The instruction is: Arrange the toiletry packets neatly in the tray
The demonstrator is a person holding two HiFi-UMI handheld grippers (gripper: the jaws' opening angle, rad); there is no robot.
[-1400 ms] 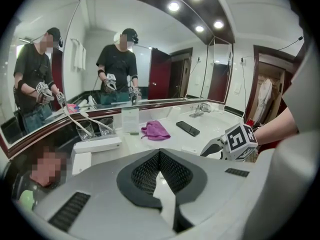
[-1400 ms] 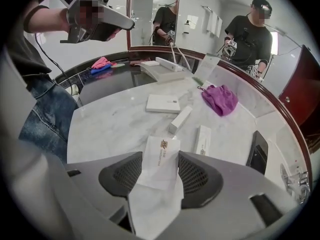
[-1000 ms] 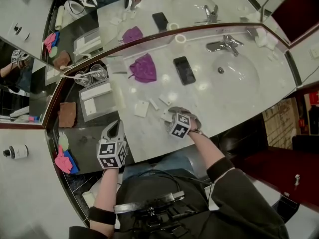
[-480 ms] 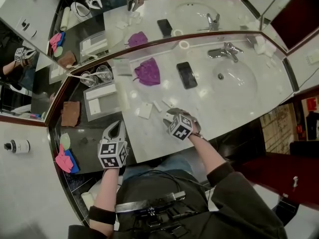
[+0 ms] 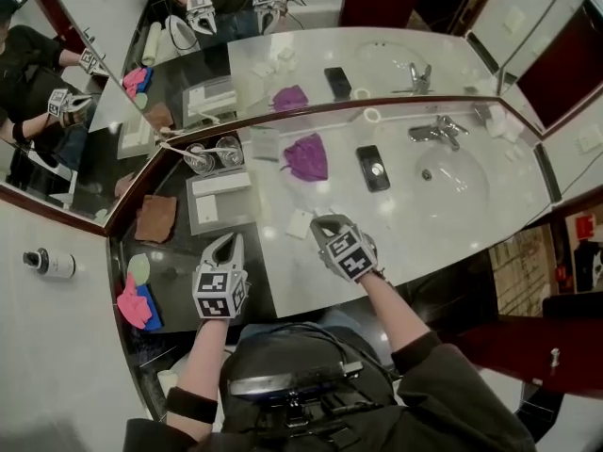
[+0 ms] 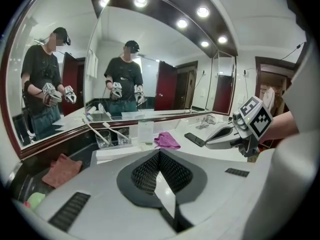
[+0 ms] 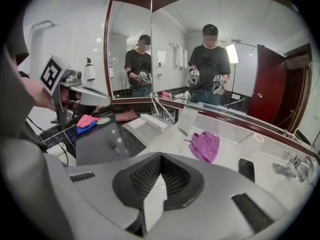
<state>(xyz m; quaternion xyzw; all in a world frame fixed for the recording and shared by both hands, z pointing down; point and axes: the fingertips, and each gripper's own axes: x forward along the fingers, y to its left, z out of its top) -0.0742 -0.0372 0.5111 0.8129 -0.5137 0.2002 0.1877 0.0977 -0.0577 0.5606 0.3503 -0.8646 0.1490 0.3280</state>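
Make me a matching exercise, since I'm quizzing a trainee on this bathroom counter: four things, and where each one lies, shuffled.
Things:
1. purple crumpled cloth
2. black flat phone
3. brown folded cloth
4. chrome metal faucet

Places:
A. on the dark stone counter, beside the grey tray
B. behind the white sink basin
C. on the white counter, between the purple cloth and the basin
D. on the white counter, near two glass tumblers

Pairs: 1-D, 2-C, 3-A, 4-B.
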